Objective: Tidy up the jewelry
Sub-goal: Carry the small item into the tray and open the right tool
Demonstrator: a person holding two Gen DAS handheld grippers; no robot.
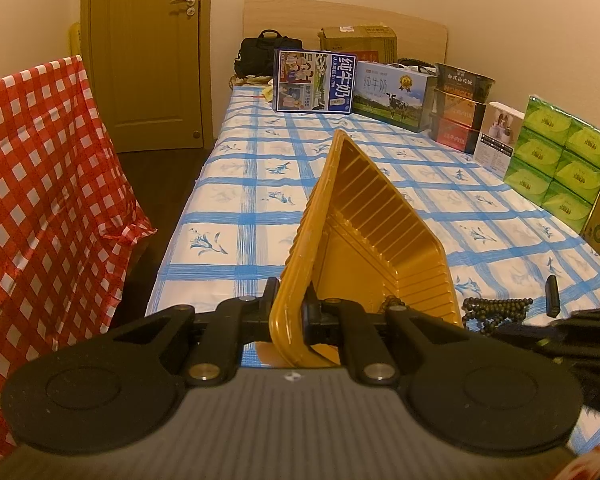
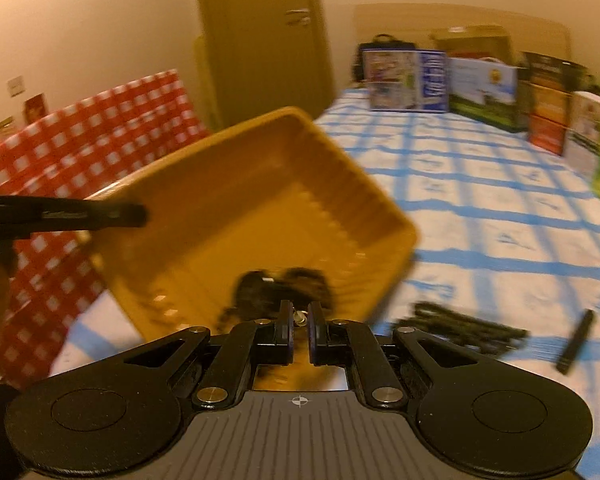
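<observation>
My left gripper is shut on the rim of a yellow ribbed plastic tray, which it holds tilted up on edge above the bed. The right wrist view is blurred. In it the tray opens toward me, and a finger of the left gripper reaches in from the left. My right gripper is shut on a small gold piece of a dark bead string, whose bunch sits over the tray's lower inside. A second dark bead string lies on the bedcover.
A black stick-shaped item lies right of the beads. Milk cartons, boxes and green tissue packs line the back and right of the blue-checked bed. A red-checked cloth covers something on the left.
</observation>
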